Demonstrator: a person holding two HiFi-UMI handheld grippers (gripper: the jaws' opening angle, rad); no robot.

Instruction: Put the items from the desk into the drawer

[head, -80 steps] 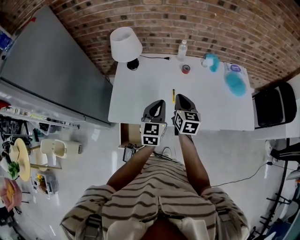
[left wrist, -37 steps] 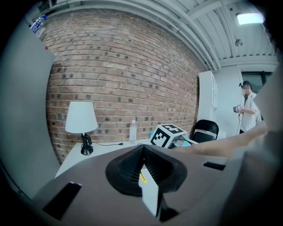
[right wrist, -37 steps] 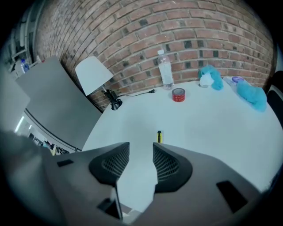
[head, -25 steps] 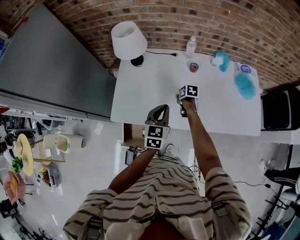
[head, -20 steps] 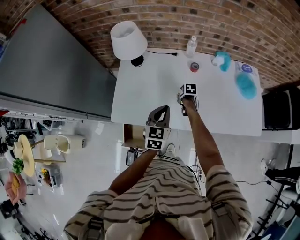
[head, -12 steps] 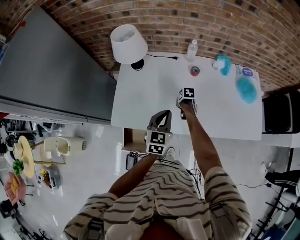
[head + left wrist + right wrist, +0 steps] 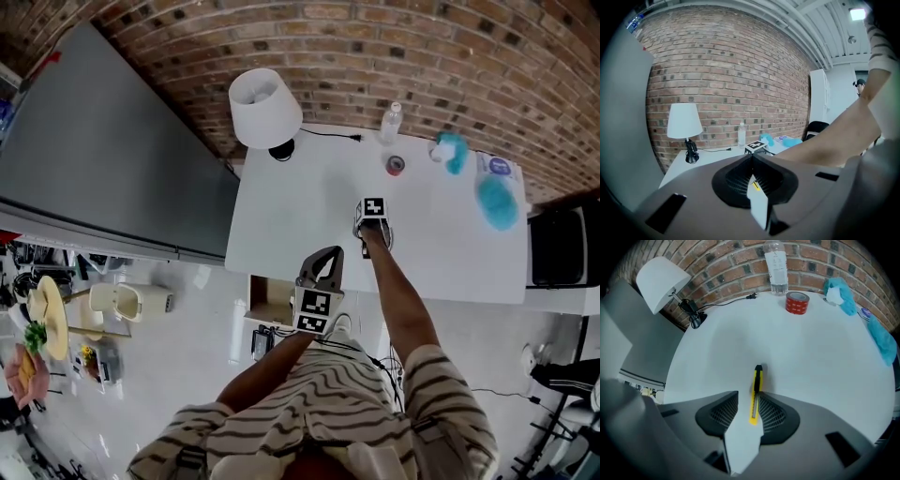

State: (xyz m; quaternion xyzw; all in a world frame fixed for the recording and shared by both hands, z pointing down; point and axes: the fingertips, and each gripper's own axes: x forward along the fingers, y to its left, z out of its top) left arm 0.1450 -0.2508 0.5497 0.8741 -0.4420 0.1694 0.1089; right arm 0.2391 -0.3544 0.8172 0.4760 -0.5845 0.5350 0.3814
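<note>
Yellow-and-black box cutter (image 7: 755, 392) lies flat on the white worktop (image 7: 825, 357) — the item being picked up, not yet lifted. The right hand-held gripper (image 7: 748, 397) points steeply down over it, its jaws either side of the handle and just now closing in, pads apparently not pressing yet. The left hand-held gripper (image 7: 752, 161) is clenched on nothing near the worktop's front edge — likely kept free for the drawer. A red tape roll (image 7: 797, 303) waits by the brick wall.

Right arm (image 7: 398, 300) stretched forward; right gripper (image 7: 747, 395) pointing steeply down, jaws apart, just been closing, yellow knife (image 7: 754, 385) between them, unclamped. Left gripper (image 7: 752, 157) near torso, jaws together, empty.
</note>
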